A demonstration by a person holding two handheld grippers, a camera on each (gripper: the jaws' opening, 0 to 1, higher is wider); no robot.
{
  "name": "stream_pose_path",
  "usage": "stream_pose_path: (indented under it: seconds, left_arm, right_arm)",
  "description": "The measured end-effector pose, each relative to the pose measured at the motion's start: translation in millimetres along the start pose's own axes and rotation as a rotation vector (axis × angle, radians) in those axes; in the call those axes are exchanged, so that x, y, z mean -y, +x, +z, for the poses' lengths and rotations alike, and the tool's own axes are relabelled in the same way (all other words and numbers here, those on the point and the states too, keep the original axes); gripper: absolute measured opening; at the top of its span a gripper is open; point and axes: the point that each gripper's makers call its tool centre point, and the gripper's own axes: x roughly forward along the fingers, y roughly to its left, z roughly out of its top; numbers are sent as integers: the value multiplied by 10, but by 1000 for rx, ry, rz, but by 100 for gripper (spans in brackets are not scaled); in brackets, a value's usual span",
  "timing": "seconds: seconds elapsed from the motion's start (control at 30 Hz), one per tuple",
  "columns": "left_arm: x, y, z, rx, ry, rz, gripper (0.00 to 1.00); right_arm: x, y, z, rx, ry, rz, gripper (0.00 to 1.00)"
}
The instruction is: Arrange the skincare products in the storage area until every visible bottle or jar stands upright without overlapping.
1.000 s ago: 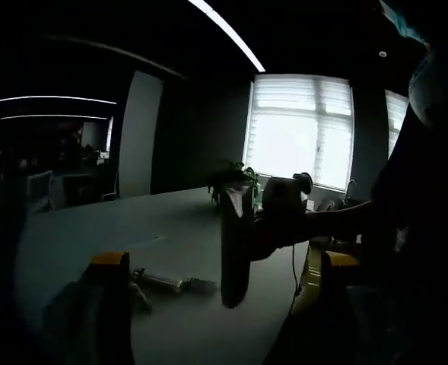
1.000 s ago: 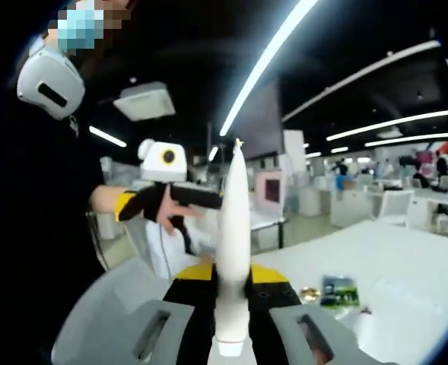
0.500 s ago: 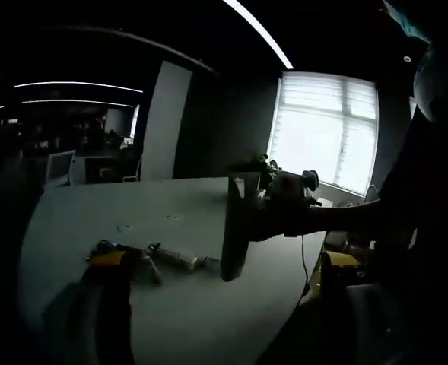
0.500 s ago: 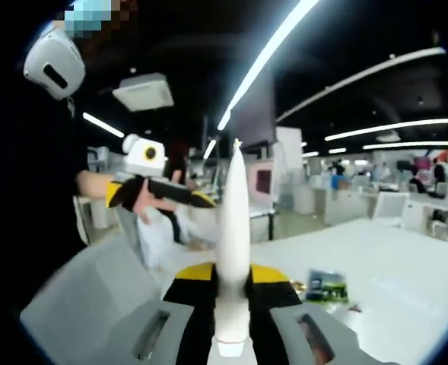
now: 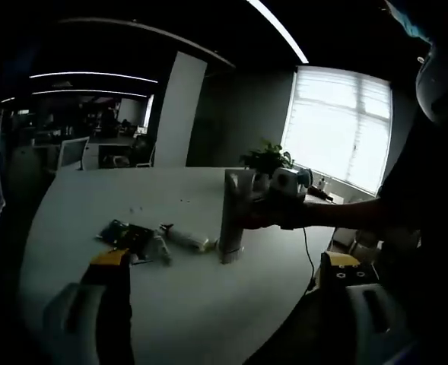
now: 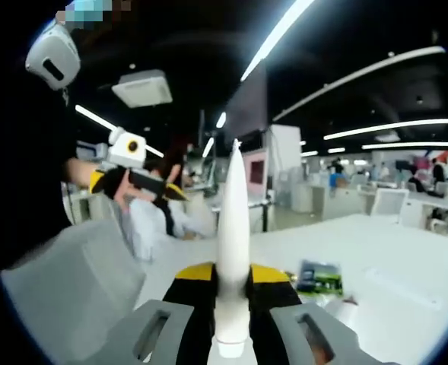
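Note:
A tall white tube (image 6: 233, 236) stands upright between my right gripper's (image 6: 233, 275) yellow-tipped fingers, which are shut on it. In the left gripper view the same tube (image 5: 231, 217) is vertical with its lower end at the white table (image 5: 170, 304), and the right gripper (image 5: 277, 209) holds it from the right. A small tube (image 5: 185, 239) lies flat on the table beside another small item (image 5: 159, 248) and a green packet (image 5: 123, 233). My left gripper (image 5: 224, 260) is wide open with nothing in it, a little short of these things.
A person's hand holds the left gripper (image 6: 132, 179) at the left of the right gripper view. The green packet (image 6: 319, 277) lies on the table to the right of the tube there. A potted plant (image 5: 265, 160) stands at the table's far edge.
Both cameras have swung. The tube stays in my right gripper, and its lower end now meets the table near the lying products. My left gripper stays open.

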Motion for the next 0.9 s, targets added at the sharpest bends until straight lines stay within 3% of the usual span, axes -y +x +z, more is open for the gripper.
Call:
stream_pose_path:
  seconds: [0.5, 0.9]
  left_arm:
    - [-159, 78, -152, -43, -24, 32, 97]
    - [-237, 103, -318, -88, -39, 44, 97]
  right_arm:
    - [298, 58, -368, 16, -4, -25, 6]
    - [424, 171, -564, 8, -16, -22, 6]
